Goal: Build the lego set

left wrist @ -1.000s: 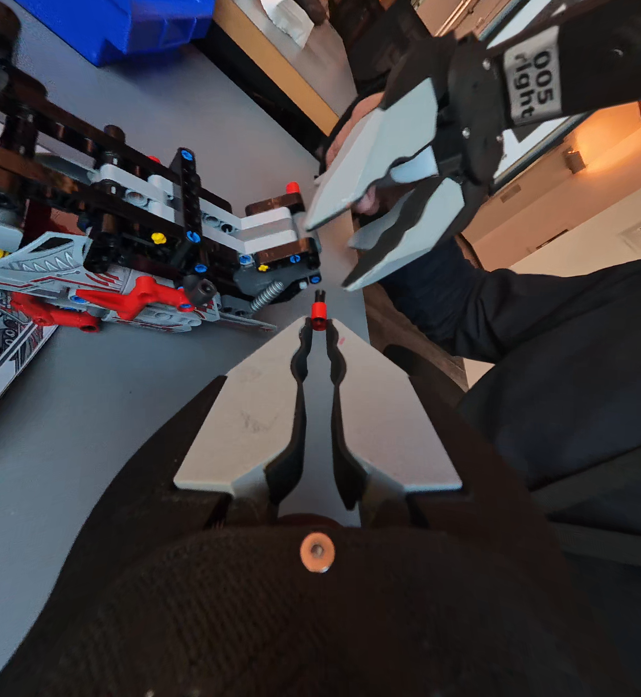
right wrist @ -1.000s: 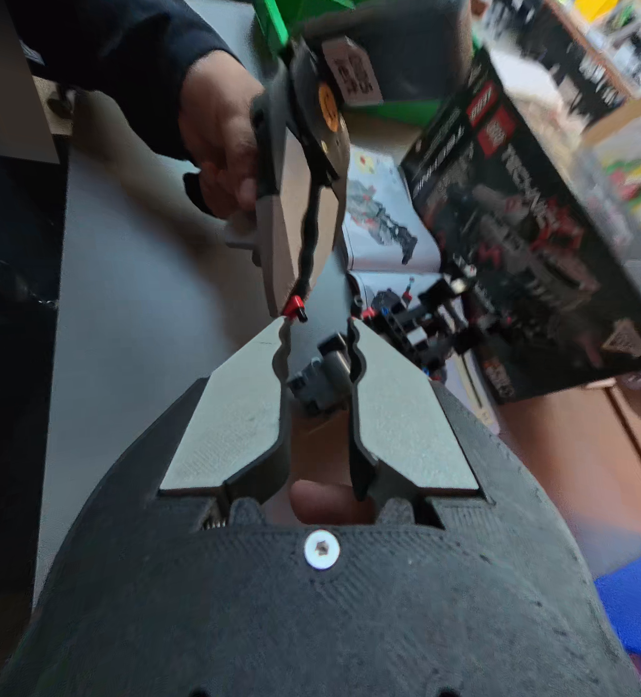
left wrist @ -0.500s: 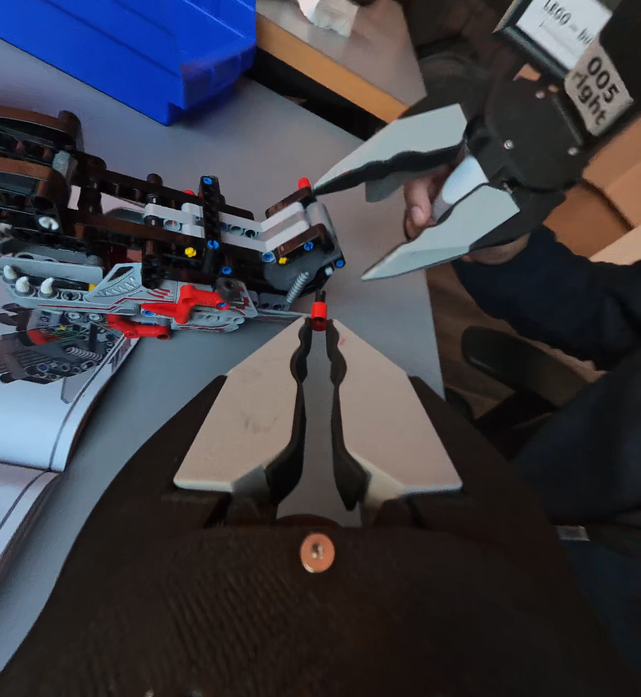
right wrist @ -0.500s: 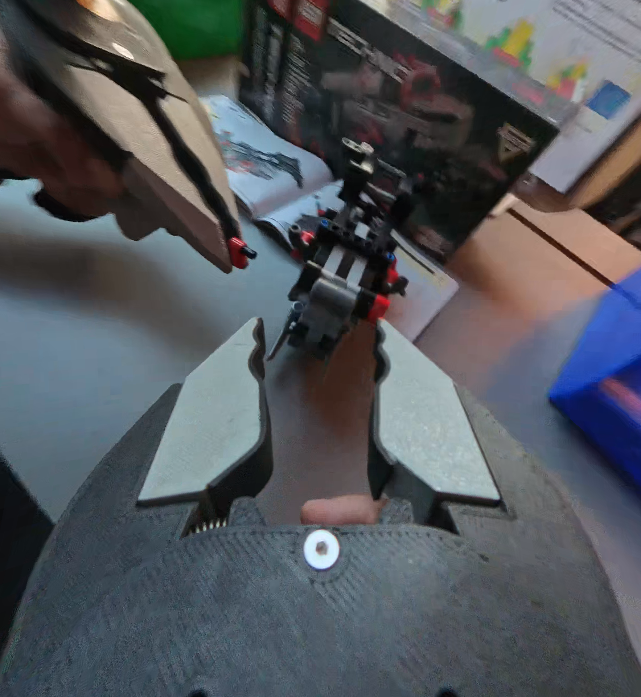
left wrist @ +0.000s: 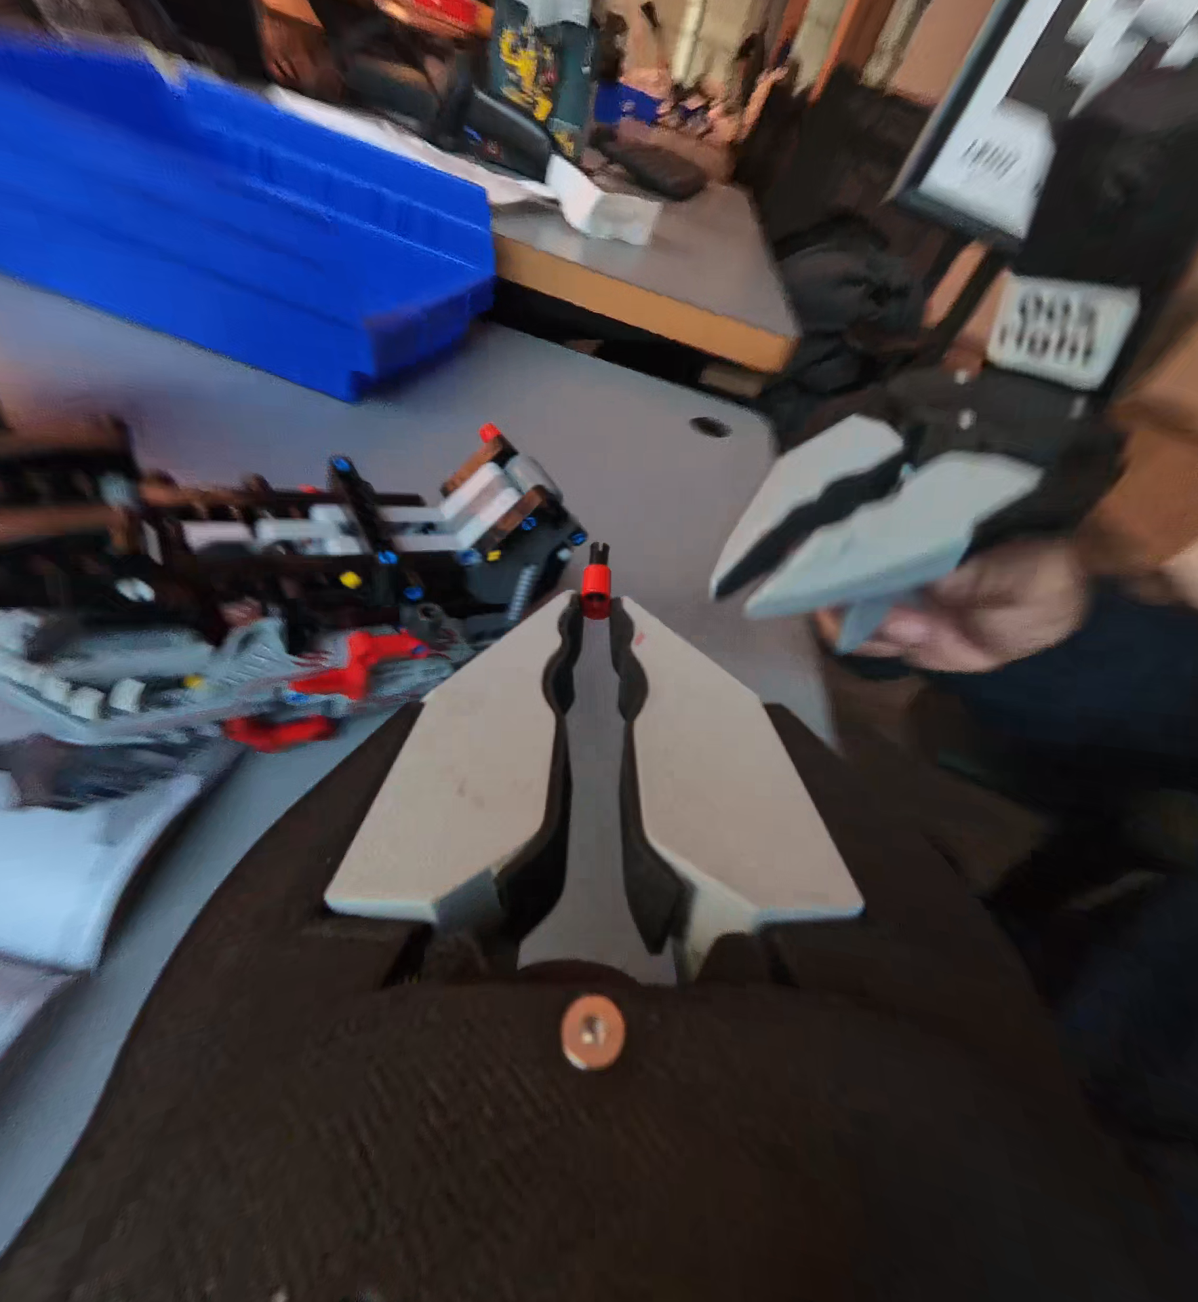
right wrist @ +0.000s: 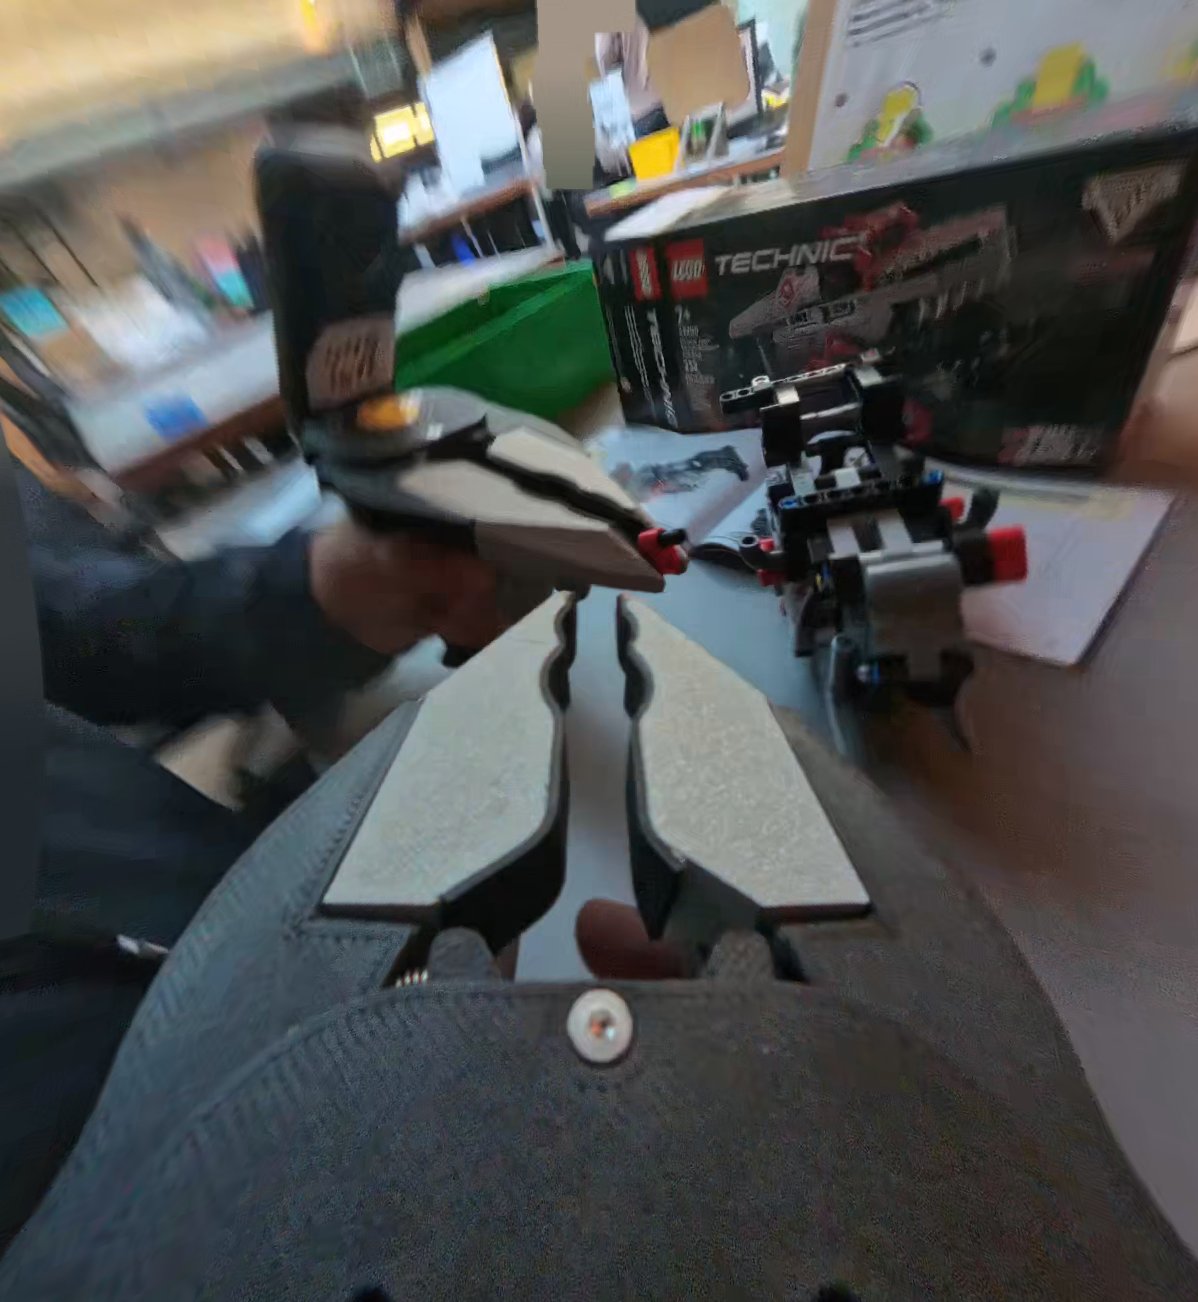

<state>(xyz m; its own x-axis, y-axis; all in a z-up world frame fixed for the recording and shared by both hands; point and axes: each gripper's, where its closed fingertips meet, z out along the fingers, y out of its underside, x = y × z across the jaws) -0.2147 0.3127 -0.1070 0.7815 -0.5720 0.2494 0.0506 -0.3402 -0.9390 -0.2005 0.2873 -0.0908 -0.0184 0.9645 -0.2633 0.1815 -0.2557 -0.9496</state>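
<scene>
My left gripper [left wrist: 594, 599] is shut on a small red pin with a black stub [left wrist: 594, 583], held just above the table near the front end of the model. The part-built black, grey and red lego model [left wrist: 342, 542] lies on the grey table [left wrist: 624, 458]. In the right wrist view the model [right wrist: 884, 556] sits ahead and to the right, and the left gripper [right wrist: 656, 556] holds the pin [right wrist: 658, 544] close to it. My right gripper [right wrist: 596, 607] is empty, its jaws almost together with a narrow gap. It hangs right of the model [left wrist: 730, 592].
A blue bin [left wrist: 229, 232] stands behind the model. An open instruction booklet [left wrist: 39, 859] lies under and left of it. The dark lego box [right wrist: 948, 303] stands at the back with a green bin [right wrist: 511, 338] beside it. The table edge runs close on the right. Only a small space, under 4 cm, lies between the two pairs of fingers.
My right gripper let go of the model's grey end, opened wide, drew back to the right and closed almost fully. My left gripper still holds the red pin near the model.
</scene>
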